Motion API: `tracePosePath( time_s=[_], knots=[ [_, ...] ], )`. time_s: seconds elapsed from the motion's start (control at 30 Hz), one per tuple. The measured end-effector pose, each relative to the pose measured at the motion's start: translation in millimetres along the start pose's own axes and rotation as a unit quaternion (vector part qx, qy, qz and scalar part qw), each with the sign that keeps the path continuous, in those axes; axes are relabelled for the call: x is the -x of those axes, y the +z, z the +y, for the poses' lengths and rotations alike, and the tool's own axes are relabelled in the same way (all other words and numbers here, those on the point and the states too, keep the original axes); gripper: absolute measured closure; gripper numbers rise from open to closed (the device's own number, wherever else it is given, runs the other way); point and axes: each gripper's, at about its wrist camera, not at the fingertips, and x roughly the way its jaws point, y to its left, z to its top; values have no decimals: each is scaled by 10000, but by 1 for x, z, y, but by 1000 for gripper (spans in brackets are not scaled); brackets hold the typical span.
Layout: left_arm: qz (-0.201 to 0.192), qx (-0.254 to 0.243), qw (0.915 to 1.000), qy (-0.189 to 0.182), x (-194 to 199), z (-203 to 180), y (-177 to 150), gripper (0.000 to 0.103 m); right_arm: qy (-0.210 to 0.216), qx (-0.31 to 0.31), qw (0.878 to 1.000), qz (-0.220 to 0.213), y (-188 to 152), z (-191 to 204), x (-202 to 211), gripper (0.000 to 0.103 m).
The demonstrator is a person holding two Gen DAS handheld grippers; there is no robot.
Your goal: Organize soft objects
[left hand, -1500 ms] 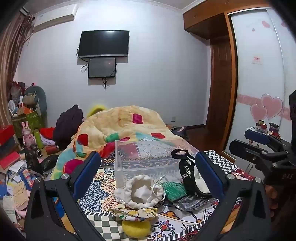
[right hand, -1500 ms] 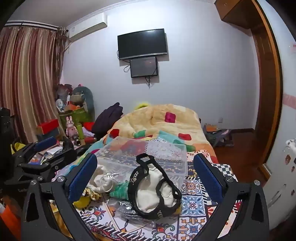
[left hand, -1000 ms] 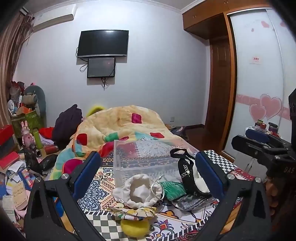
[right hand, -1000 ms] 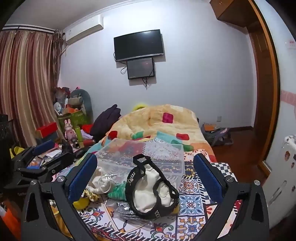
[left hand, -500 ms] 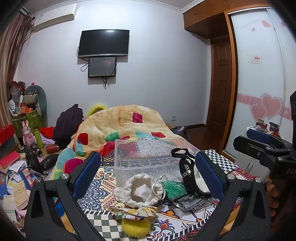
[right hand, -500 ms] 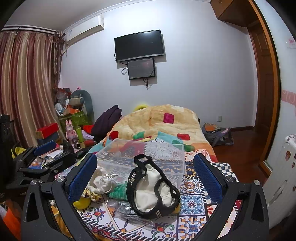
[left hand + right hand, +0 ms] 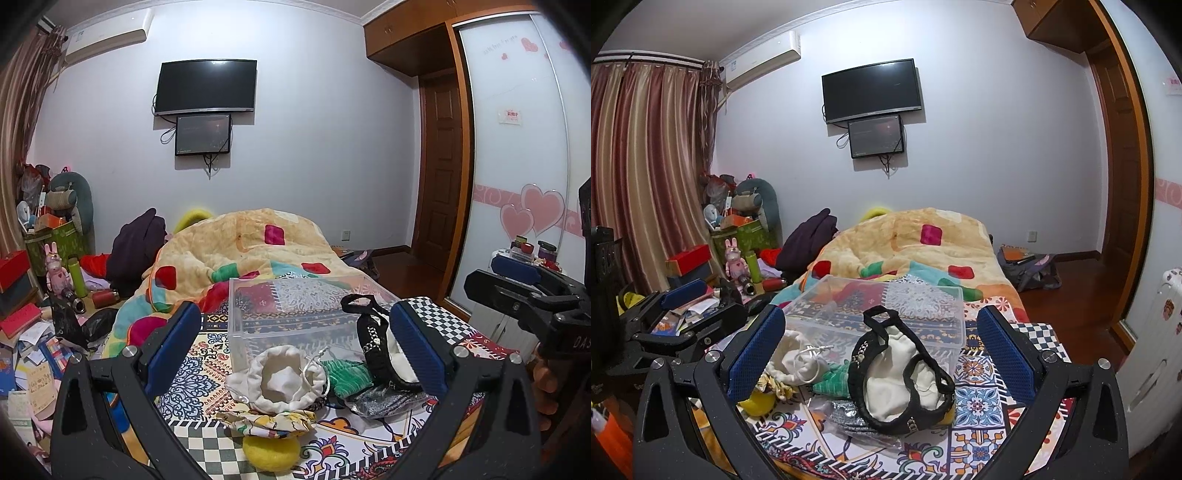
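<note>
Both the left hand-held gripper (image 7: 295,350) and right hand-held gripper (image 7: 881,354) were held open and empty above limp, light soft objects (image 7: 901,376) heaped on the bed before the clear bin (image 7: 886,306); the pouch's gathered rim was judged graspable.

A crumpled green knitted cloth (image 7: 345,376) lay mostly hidden behind the cream drawstring pouch (image 7: 279,382) and black-trimmed white fabric bag (image 7: 373,343).
</note>
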Motion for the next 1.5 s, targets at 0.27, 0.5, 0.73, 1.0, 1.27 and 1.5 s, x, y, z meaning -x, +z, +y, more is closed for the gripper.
tracePosePath(
  time_s=[0.27, 0.5, 0.73, 1.0, 1.27, 1.5],
  knots=[
    [2, 0, 10000, 6, -1, -1, -1, 0, -5, -11, 10000, -2, 0, 1, 0, 0],
    [-5, -8, 10000, 6, -1, -1, 0, 0, 0, -8, 10000, -2, 0, 1, 0, 0],
    [-35, -25, 10000, 2, 2, -2, 0, 0, -4, -16, 10000, -10, 0, 1, 0, 0],
    [-48, -30, 10000, 8, 2, -3, 1, 0, -5, -5, 10000, -14, 1, 2, 1, 0],
    [-55, -29, 10000, 14, 3, -2, 1, 0, 12, -26, 10000, -7, 2, 2, 0, 0],
    [52, 2, 10000, -49, -3, 0, -1, 0, 17, -58, 9999, 83, 3, 0, -5, 0]
  ],
)
